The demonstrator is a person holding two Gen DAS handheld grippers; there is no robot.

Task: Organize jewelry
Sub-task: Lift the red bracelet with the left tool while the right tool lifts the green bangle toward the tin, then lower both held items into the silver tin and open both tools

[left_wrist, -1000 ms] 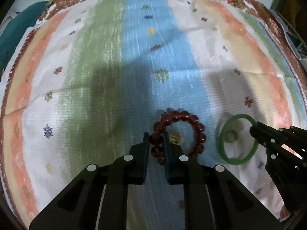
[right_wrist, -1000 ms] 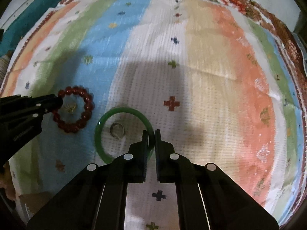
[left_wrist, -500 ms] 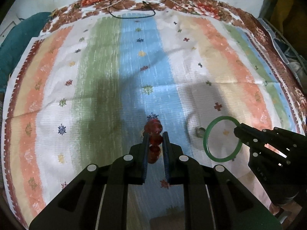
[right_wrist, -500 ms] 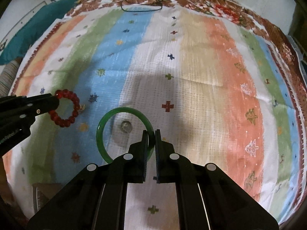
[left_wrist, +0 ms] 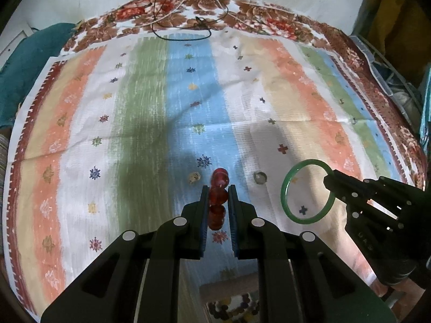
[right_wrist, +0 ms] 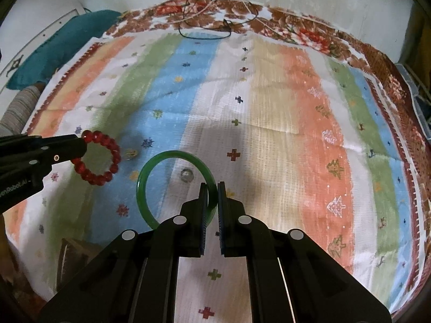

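My left gripper [left_wrist: 218,192] is shut on a red bead bracelet [left_wrist: 219,196] and holds it edge-on above the striped cloth; the same bracelet [right_wrist: 101,161] shows as a full ring in the right wrist view, at the tip of the left gripper [right_wrist: 80,145]. My right gripper [right_wrist: 212,191] is shut on a green bangle [right_wrist: 150,172], lifted off the cloth; the bangle [left_wrist: 288,204] also shows in the left wrist view at the right gripper [left_wrist: 330,181]. A small gold ring [left_wrist: 194,177] and a small silver ring [left_wrist: 260,177] lie on the cloth below.
The striped cloth [left_wrist: 134,107] covers a bed with a floral border. A black cord [left_wrist: 183,31] lies at the far edge. A teal cushion [right_wrist: 54,48] sits at the far left. A box holding beads [left_wrist: 231,306] is at the near edge.
Both grippers have risen from the cloth with their pieces. The red bracelet and green bangle left the two small rings they lay around, which stay on the cloth.
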